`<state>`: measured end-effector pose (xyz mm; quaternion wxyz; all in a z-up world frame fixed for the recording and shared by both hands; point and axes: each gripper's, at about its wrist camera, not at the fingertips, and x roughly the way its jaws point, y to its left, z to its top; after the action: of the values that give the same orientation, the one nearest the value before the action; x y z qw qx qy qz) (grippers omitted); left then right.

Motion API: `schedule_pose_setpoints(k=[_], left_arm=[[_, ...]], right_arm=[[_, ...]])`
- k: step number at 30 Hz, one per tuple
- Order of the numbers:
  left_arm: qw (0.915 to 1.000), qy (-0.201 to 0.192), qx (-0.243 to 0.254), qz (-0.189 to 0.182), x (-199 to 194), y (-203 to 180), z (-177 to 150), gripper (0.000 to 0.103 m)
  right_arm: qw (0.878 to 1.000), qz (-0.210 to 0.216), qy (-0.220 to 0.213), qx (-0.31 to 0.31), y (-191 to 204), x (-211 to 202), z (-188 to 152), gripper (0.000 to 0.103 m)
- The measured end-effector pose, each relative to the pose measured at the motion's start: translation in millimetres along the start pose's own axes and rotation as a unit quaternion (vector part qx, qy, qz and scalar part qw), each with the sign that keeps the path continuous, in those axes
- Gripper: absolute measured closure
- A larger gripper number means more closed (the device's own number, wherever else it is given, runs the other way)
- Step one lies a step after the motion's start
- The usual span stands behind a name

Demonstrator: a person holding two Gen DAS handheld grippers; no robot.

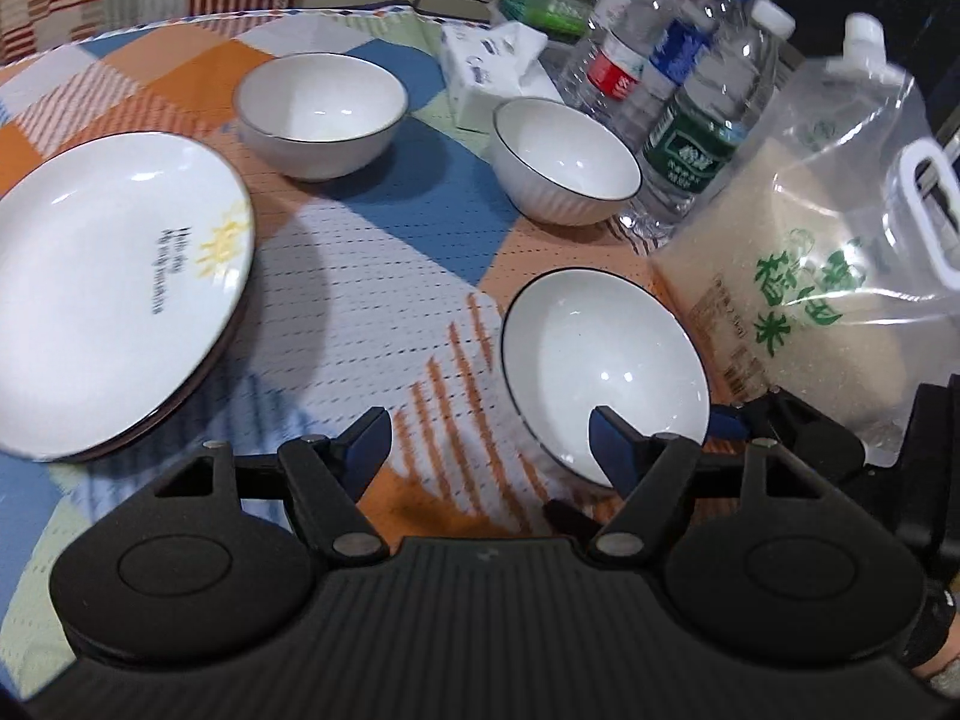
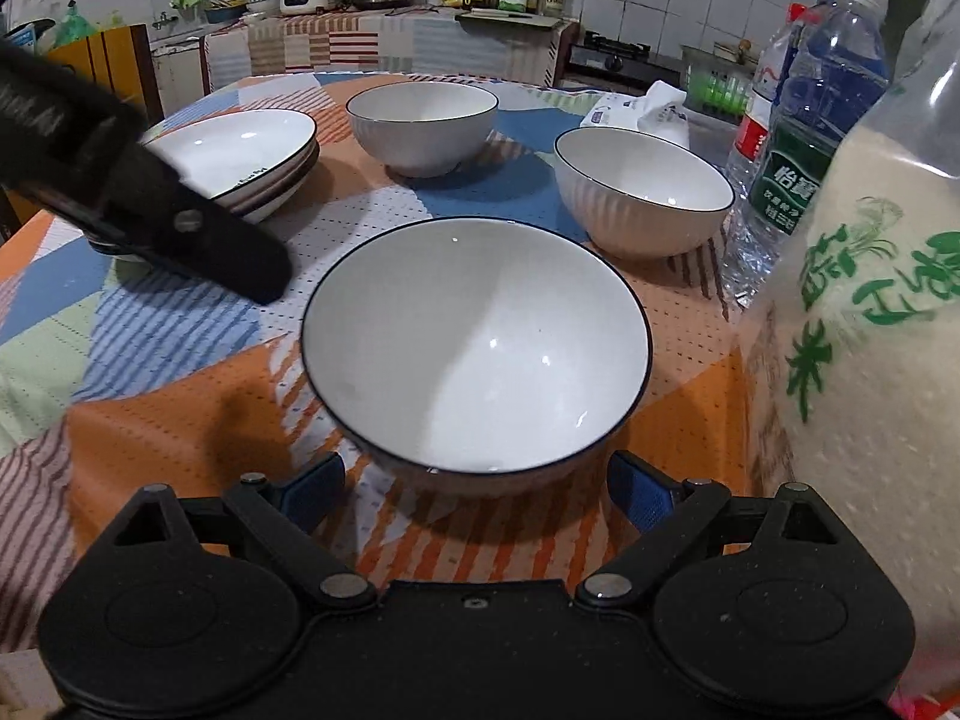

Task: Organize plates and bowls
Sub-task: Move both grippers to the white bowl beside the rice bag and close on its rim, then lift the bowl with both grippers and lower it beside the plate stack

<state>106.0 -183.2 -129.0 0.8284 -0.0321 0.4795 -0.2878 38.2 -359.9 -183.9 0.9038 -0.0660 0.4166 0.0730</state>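
Both empty: left gripper [image 1: 489, 438] part-open over the tablecloth [image 1: 372, 276] between stacked plates [image 1: 114, 282] and nearest bowl [image 2: 477, 348], right gripper [image 2: 474, 489] wide at that bowl's near rim, 2 more bowls [image 2: 423, 120] [image 2: 642, 192] behind, rice bag [image 2: 870, 312] and bottles [image 2: 804, 138] crowding right.

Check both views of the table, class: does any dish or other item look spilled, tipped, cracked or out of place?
Nothing stands out. The three bowls sit upright and empty, apart from one another, and the plates lie neatly stacked. The rice bag and bottles stand unspilled.
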Motion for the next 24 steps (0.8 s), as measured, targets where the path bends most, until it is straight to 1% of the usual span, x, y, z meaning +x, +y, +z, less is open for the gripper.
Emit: schedule_pose_setpoints(k=[4, 6, 7, 8, 9, 13, 16, 20, 24], left_arm=[[0.9998, 0.019, 0.007, -0.005, 22, -6, 0, 0.037], [0.9995, 0.028, -0.001, -0.015, 29, -5, -2, 0.053], [0.9992, 0.035, -0.005, -0.020, 32, -5, -2, 0.068], [0.9988, 0.040, -0.010, -0.027, 33, -4, -2, 0.075], [0.9983, 0.040, -0.018, -0.038, 33, -3, -1, 0.077], [0.9977, 0.049, -0.028, -0.037, 30, -2, 0, 0.079], [0.9971, 0.056, -0.035, -0.038, 23, 3, 2, 0.079], [0.9969, 0.057, -0.040, -0.037, 6, 12, 3, 0.079], [0.9969, 0.055, -0.051, -0.026, -11, 24, 5, 0.079]], right_arm=[[1.000, 0.010, -0.013, -0.005, -3, 5, -2, 0.007], [1.000, 0.014, -0.019, 0.003, -6, 7, -1, 0.007], [1.000, 0.016, -0.023, 0.007, -7, 7, -2, 0.007], [0.999, 0.017, -0.027, 0.011, -8, 7, -2, 0.007], [0.999, 0.019, -0.029, 0.013, -9, 8, -2, 0.007], [0.999, 0.025, -0.044, 0.003, -6, 5, -2, 0.008], [0.999, 0.026, -0.045, -0.007, 1, 2, -1, 0.008], [0.998, 0.037, -0.052, -0.017, 9, -3, 4, 0.008], [0.996, 0.049, -0.066, -0.038, 22, -10, 13, 0.008]])
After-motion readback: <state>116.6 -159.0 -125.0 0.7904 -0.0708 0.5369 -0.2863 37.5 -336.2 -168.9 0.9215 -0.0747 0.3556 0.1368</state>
